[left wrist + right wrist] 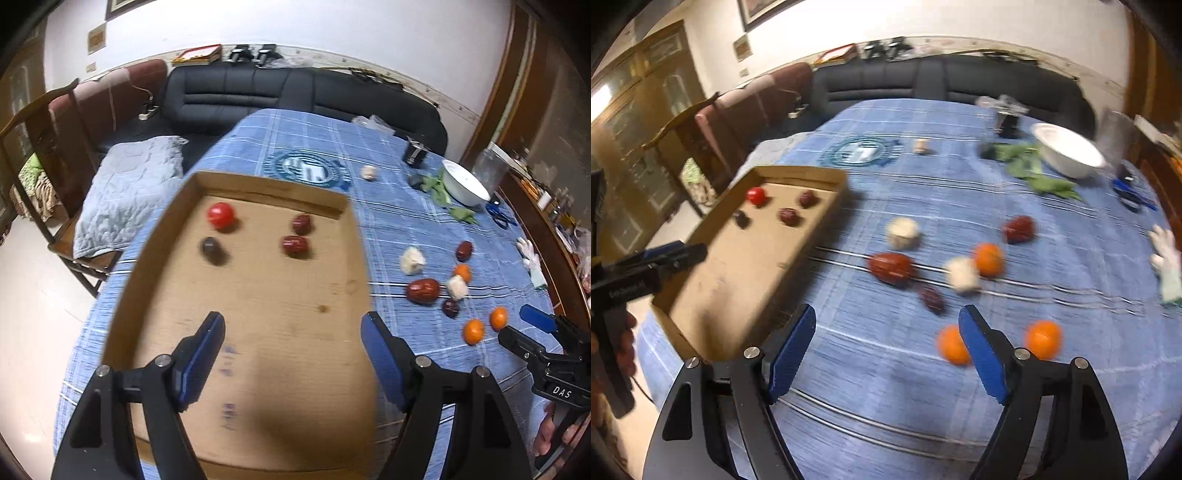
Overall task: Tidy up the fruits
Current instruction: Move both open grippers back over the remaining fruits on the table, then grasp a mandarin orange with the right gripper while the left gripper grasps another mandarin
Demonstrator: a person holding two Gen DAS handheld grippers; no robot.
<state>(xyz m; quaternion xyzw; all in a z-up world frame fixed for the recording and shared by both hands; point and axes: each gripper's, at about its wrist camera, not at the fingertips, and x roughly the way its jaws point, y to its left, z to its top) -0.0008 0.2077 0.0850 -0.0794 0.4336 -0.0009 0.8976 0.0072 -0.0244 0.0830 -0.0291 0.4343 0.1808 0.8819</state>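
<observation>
Fruits (892, 268) untouched; L tongs (291, 325), R tongs (886, 319) wide, empty.

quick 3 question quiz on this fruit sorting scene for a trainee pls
1. How many fruits lie inside the cardboard box?
2. True or false: the right gripper is clamped on an orange fruit.
3. Which item sits at the far right of the blue tablecloth? A) white bowl B) teapot C) laptop

Key:
1. Four: one bright red fruit and three dark ones.
2. False. Its jaws stand open with nothing between them, as do the left gripper's; three orange fruits lie loose on the cloth, the nearest beside one finger.
3. A, the white bowl.
</observation>
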